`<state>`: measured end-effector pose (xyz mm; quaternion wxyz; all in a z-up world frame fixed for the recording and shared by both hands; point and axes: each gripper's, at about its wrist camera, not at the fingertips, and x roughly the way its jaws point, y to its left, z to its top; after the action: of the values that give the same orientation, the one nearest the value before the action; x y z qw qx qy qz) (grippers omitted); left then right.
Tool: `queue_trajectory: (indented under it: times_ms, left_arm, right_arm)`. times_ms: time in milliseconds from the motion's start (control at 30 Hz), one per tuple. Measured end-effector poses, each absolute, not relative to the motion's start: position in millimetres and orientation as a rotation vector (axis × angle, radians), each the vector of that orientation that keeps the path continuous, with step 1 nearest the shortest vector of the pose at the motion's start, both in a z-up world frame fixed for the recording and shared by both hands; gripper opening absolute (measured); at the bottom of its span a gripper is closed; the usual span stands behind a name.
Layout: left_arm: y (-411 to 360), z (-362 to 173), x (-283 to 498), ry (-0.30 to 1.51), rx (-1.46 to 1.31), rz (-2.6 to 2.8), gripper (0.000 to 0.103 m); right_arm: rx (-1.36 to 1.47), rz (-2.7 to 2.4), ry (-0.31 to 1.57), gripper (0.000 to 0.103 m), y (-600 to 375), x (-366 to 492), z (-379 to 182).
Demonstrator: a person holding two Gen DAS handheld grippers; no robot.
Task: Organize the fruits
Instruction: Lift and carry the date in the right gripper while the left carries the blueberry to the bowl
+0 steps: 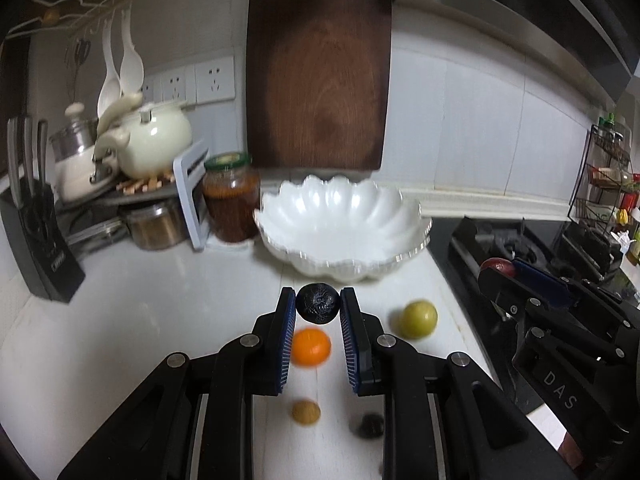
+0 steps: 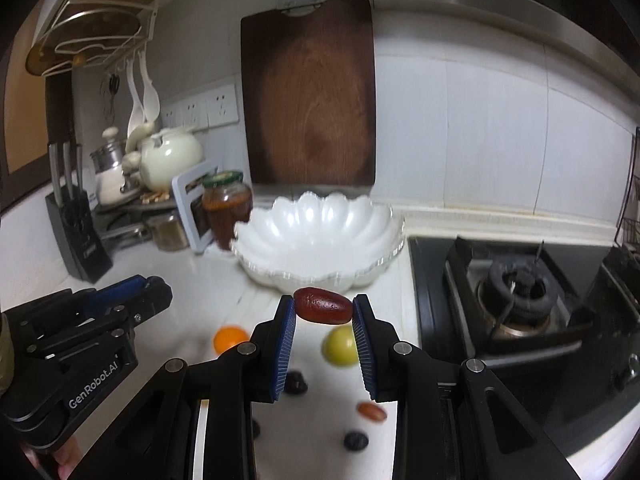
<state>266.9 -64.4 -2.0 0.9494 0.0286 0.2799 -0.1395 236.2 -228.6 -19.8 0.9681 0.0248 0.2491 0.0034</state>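
My left gripper (image 1: 318, 308) is shut on a small black wrinkled fruit (image 1: 317, 303), held above the white counter just in front of the white scalloped bowl (image 1: 344, 216). My right gripper (image 2: 324, 312) is shut on a red date (image 2: 323, 305), also just in front of the bowl (image 2: 320, 236). On the counter below lie an orange (image 1: 311, 347), a green fruit (image 1: 419, 319), a small brown fruit (image 1: 305, 412) and a dark fruit (image 1: 370, 425). The right wrist view also shows the orange (image 2: 230, 339), the green fruit (image 2: 340, 347), another red date (image 2: 372, 411) and dark fruits (image 2: 356, 440).
A jar of red sauce (image 1: 231, 197) stands left of the bowl, with a teapot (image 1: 154, 140), a rack and a knife block (image 1: 34, 232) further left. A wooden cutting board (image 1: 318, 80) leans on the wall. The gas stove (image 2: 516, 284) is on the right.
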Motion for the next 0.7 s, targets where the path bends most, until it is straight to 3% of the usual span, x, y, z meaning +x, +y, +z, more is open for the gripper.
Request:
queue_trajectory:
  times_ms: [700]
  left_arm:
    - [-82,50,366,0.436,0.086,-0.329,0.023]
  right_arm:
    - [0.012,-0.058,0.426,0.031,-237,342,26]
